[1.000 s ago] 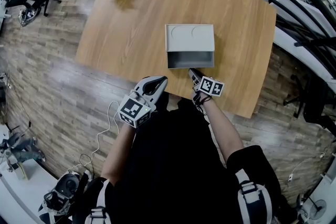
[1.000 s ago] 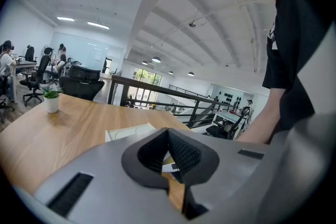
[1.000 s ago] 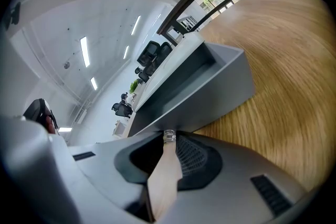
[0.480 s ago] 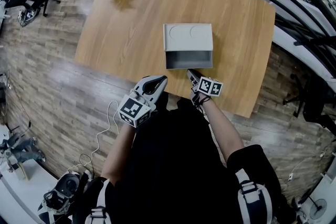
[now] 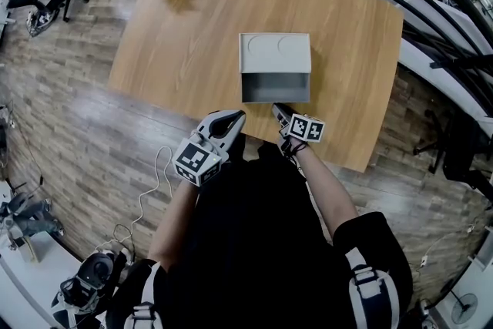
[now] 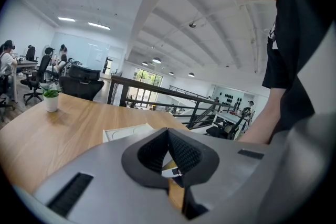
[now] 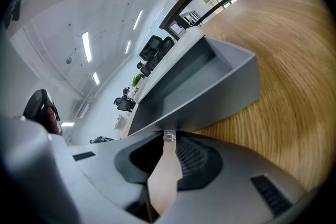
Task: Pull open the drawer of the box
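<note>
Right gripper (image 5: 279, 111): we see its jaws clamped on the small clear knob (image 7: 168, 136) at the drawer's (image 5: 276, 87) front. Left gripper (image 6: 168, 132): jaws together, empty, hanging off the table's (image 5: 192, 27) near edge. We judge two risks. The knob may slip from the pads if the pull tilts. The unheld box (image 5: 275, 54) may slide toward the near edge, or the drawer may run right out. The drawer, grey and empty, stands well out of the pale box, mid-table toward that edge.
</note>
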`<state>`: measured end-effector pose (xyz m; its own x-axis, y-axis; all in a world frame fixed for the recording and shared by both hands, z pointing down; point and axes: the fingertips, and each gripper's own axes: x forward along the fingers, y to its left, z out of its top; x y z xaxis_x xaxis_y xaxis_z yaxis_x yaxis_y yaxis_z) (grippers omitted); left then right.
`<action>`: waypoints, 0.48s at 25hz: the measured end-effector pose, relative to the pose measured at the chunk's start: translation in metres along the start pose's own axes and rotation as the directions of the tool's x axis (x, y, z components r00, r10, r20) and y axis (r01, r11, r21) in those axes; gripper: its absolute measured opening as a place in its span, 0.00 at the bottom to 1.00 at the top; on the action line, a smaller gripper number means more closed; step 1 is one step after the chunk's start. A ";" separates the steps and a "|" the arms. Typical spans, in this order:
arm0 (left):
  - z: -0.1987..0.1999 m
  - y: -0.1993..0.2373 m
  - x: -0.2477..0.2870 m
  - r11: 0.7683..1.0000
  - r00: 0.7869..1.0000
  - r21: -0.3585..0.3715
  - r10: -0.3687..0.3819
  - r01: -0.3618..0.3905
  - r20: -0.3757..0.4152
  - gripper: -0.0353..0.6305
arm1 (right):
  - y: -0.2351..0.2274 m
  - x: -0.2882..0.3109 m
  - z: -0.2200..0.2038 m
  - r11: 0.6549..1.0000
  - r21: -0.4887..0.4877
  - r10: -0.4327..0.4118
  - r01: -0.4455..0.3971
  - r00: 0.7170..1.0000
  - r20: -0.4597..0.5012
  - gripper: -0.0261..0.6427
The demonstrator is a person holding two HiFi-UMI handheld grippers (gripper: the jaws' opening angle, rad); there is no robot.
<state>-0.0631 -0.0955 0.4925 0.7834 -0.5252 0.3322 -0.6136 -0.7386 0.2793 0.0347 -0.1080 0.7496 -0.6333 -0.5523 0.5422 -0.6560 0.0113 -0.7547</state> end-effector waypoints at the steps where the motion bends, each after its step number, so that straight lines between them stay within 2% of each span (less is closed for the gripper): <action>1: 0.000 0.000 0.000 1.000 1.000 0.000 0.001 -0.001 0.000 0.09 | 0.000 0.000 -0.001 1.000 0.000 0.000 0.000 1.000 -0.001 0.17; 12: -0.005 -0.007 -0.005 1.000 1.000 -0.009 0.007 -0.007 0.008 0.09 | -0.003 -0.006 -0.010 1.000 -0.011 -0.006 0.006 1.000 -0.021 0.17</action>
<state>-0.0630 -0.0860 0.4933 0.7800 -0.5336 0.3270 -0.6197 -0.7312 0.2851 0.0364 -0.0959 0.7525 -0.6378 -0.5345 0.5546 -0.6641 0.0169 -0.7474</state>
